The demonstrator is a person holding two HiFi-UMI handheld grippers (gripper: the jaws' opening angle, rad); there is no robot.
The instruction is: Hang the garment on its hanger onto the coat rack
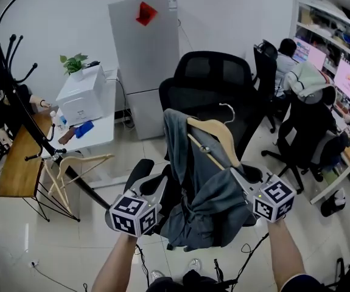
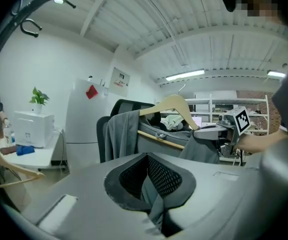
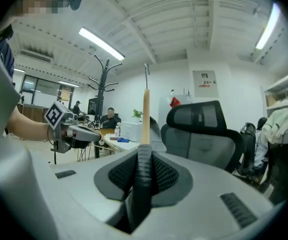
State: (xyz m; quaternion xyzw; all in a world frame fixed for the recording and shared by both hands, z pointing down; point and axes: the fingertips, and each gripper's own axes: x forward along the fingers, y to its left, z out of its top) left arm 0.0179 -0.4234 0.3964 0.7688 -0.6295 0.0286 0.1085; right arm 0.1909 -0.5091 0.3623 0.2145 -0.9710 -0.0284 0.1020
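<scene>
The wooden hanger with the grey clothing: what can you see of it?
The wooden hanger is pale wood, with two sloping arms, a thin crossbar and a metal hook on top. It is held tilted in the air before a black office chair. A grey garment drapes untidily over it. The right gripper clamps one end; the left gripper pinches the garment's cloth.

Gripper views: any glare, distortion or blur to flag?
Left gripper view: heavy fisheye bending, dark vignetted corners, garment between the jaws sharp. Right gripper view: same bending, ceiling tube glares mildly, hanger sharp. Head view: even light, curved edges.
</scene>
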